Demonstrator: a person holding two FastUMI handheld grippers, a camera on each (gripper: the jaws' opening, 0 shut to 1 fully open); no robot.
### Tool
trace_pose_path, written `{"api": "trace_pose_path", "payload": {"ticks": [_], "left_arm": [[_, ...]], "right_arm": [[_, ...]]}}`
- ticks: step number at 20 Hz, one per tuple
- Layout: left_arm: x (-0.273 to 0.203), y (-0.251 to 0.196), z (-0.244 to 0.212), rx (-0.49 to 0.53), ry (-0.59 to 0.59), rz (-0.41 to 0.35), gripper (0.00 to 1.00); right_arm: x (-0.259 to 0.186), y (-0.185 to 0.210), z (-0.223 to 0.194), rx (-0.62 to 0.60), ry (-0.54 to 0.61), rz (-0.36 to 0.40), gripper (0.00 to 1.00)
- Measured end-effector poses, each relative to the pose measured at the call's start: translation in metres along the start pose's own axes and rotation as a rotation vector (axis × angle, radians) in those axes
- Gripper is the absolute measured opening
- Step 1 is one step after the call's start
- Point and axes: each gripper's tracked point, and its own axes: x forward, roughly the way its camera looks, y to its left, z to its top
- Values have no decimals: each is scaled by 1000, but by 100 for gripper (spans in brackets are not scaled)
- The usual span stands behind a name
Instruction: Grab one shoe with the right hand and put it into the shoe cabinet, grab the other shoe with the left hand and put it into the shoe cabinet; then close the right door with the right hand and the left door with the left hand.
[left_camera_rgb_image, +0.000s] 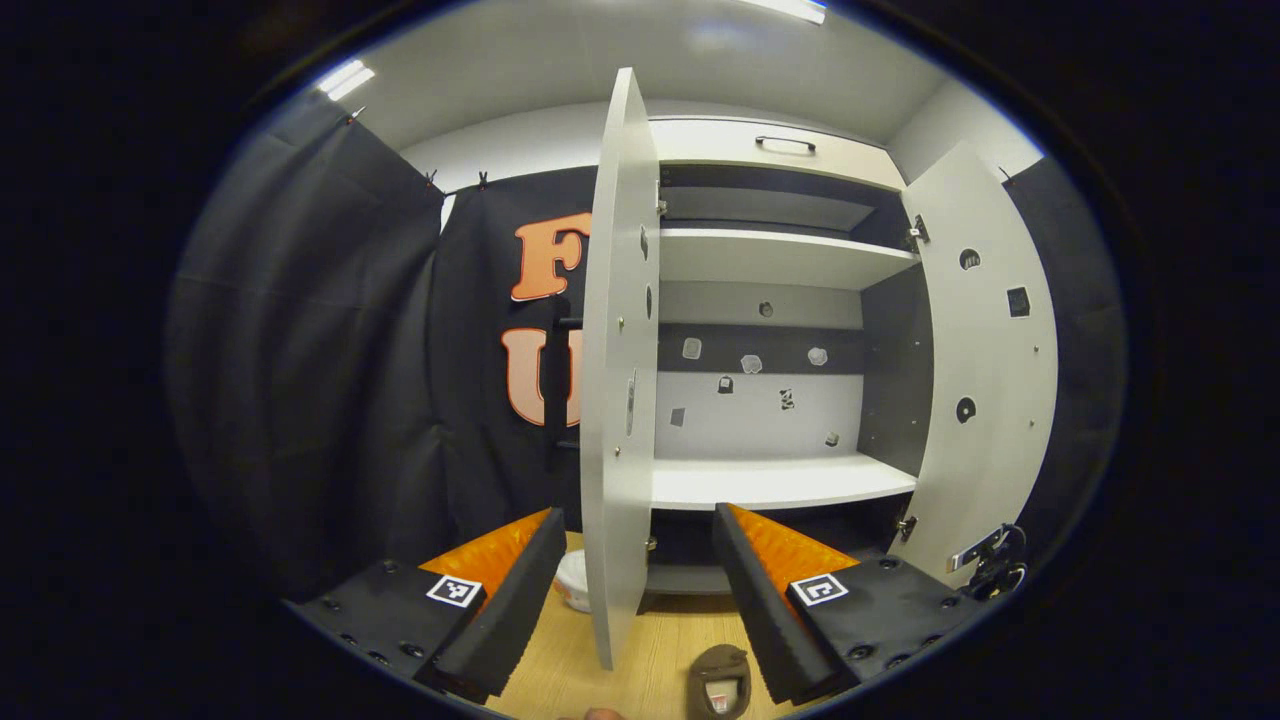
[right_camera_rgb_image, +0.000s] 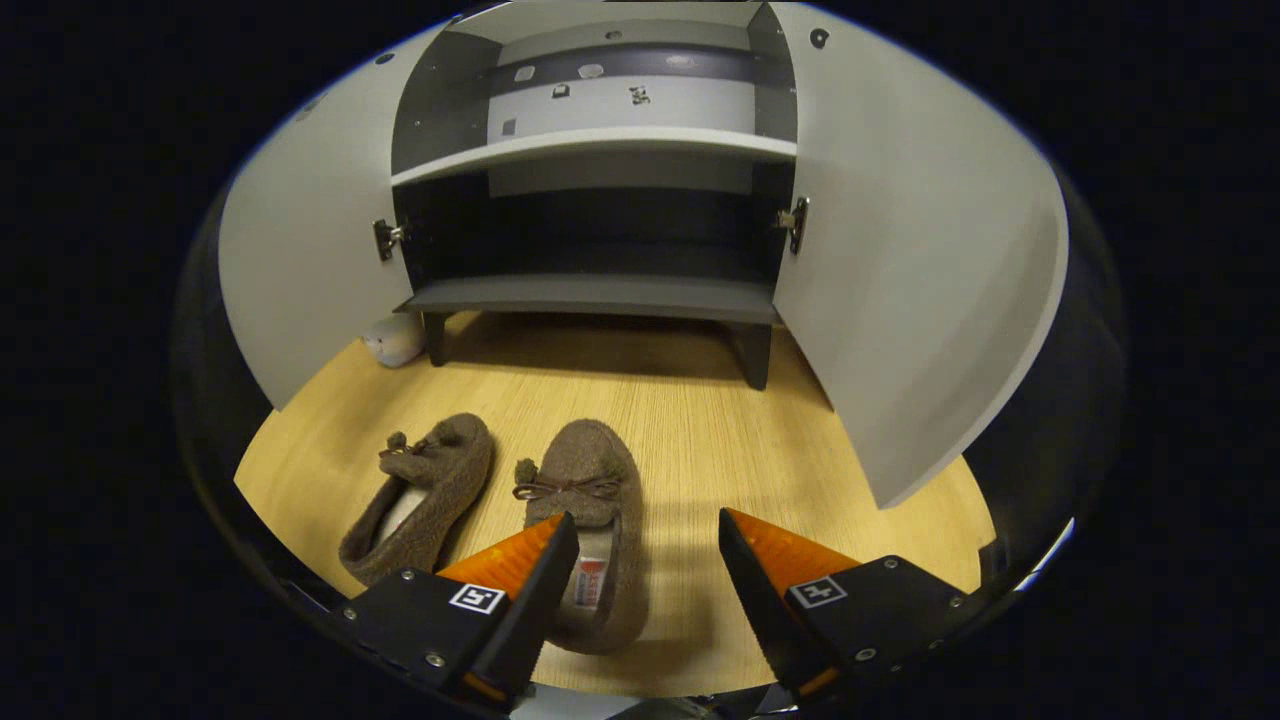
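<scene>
- Left gripper view: the left gripper (left_camera_rgb_image: 635, 590) is held up in front of the shoe cabinet (left_camera_rgb_image: 770, 300), its two fingers spread wide apart and gripping nothing.
- Between those fingers, the left door (left_camera_rgb_image: 618, 370) stands open, seen nearly edge-on; the right door (left_camera_rgb_image: 985, 370) is swung open on the far side.
- Inside the cabinet, pale shelves (left_camera_rgb_image: 780, 480) show against a grey back wall.
- At the bottom edge of the same view, part of a brown shoe (left_camera_rgb_image: 720, 680) lies on the wooden floor (left_camera_rgb_image: 650, 640), just beside the gripper's right-hand finger and not touching it.
- Right gripper view: the right gripper (right_camera_rgb_image: 640, 590) is low over the floor (right_camera_rgb_image: 760, 440), its fingers wide apart and holding nothing.
- Two brown fuzzy slippers lie side by side in front of the cabinet (right_camera_rgb_image: 600, 230), toes pointing toward it.
- One slipper (right_camera_rgb_image: 590, 520), with a small bow, lies between the spread fingers, its heel end close to the left-hand finger; I cannot tell whether they touch.
- The other slipper (right_camera_rgb_image: 420, 495) lies just left of it, angled slightly.
- Both doors (right_camera_rgb_image: 900, 280) hang open; the dark bottom compartment (right_camera_rgb_image: 590, 295) holds no shoe.
- A small white object (right_camera_rgb_image: 393, 340) sits on the floor by the cabinet's left leg.
</scene>
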Motion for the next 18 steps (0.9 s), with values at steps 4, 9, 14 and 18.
{"api": "trace_pose_path", "payload": {"ticks": [4, 9, 14, 18], "left_arm": [[3, 2, -6, 12, 10, 9, 96], [5, -1, -12, 17, 24, 11, 96], [6, -2, -17, 15, 36, 6, 96], [9, -4, -15, 9, 29, 3, 96]], "right_arm": [[31, 5, -21, 6, 73, 11, 75], [52, 14, -40, 14, 152, 36, 50], [54, 9, -39, 76, 173, 7, 9], [35, 4, -9, 98, 120, -9, 1]]}}
